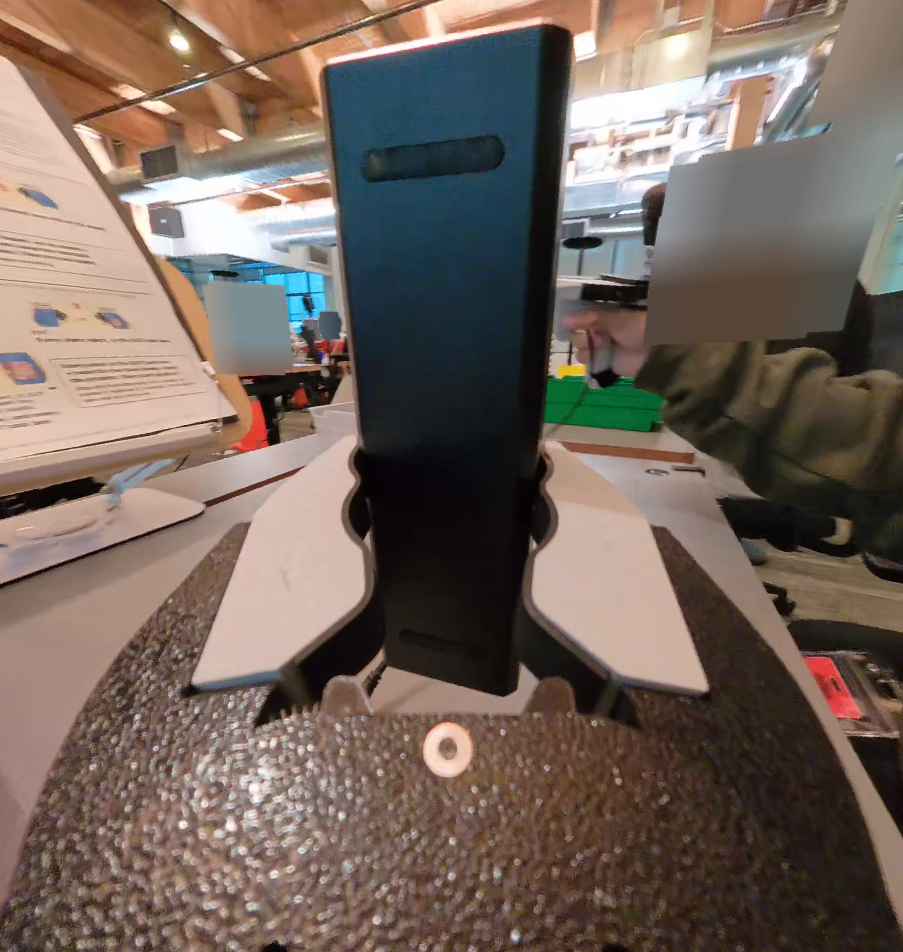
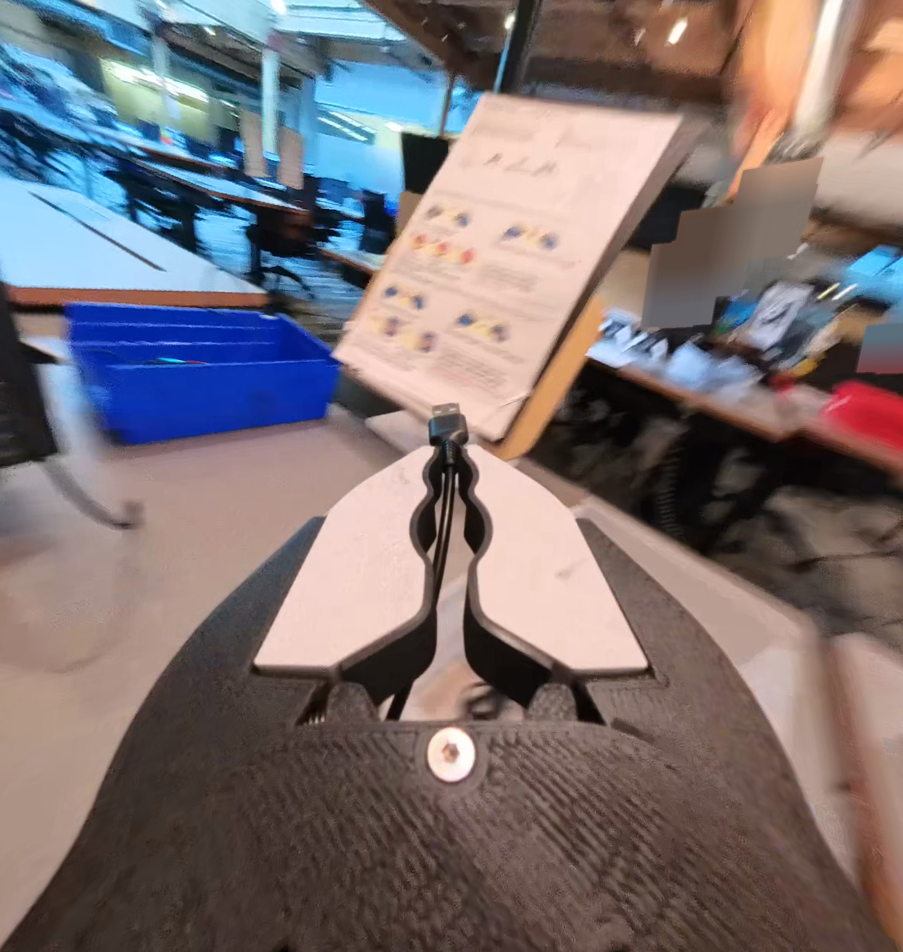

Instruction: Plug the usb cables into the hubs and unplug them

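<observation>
In the left wrist view my left gripper point(image 1: 446, 458) is shut on a long dark blue-black hub point(image 1: 446, 288), held upright above the grey table; a slot shows near its upper end. In the right wrist view my right gripper point(image 2: 446, 453) is shut on a black USB cable point(image 2: 445, 427). Its metal plug sticks out just past the fingertips, and the cord runs back between the fingers. The hub does not show in the right wrist view. That view is motion-blurred.
A white instruction board point(image 1: 63, 288) on a stand leans at the left; it also shows in the right wrist view point(image 2: 495, 268). A blue bin point(image 2: 202, 371) sits on the table. A person's sleeve point(image 1: 779, 412) and a green bin point(image 1: 593, 407) are at the right. Tip to tip, the grippers are about 35 centimeters apart.
</observation>
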Action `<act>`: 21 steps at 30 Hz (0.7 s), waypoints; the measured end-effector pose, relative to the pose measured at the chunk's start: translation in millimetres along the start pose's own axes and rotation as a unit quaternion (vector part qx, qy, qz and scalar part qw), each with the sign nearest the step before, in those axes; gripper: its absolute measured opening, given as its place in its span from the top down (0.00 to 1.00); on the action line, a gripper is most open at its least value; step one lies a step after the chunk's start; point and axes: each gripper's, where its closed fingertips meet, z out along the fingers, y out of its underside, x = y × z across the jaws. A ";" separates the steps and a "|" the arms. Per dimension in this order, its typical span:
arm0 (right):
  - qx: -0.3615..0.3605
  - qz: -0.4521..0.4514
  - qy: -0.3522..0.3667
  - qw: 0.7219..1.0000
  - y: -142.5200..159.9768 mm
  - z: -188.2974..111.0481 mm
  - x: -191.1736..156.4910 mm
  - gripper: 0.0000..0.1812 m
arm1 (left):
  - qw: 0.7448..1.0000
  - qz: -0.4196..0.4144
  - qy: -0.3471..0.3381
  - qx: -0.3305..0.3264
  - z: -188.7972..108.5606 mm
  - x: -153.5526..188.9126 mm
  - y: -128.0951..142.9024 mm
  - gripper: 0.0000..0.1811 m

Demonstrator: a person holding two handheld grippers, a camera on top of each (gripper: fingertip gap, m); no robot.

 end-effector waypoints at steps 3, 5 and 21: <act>-0.011 -0.125 0.059 0.990 -12.9 -0.7 46.2 0.97 | 1.000 0.000 0.021 -0.004 8.2 8.3 4.4 0.66; -0.016 -0.166 0.051 0.985 -9.4 10.1 57.9 0.97 | 0.999 0.009 0.028 -0.022 12.9 12.6 10.8 0.67; -0.405 -0.170 -0.016 0.898 193.5 23.3 80.1 0.90 | 0.998 -0.012 0.055 -0.037 20.2 21.6 22.7 0.67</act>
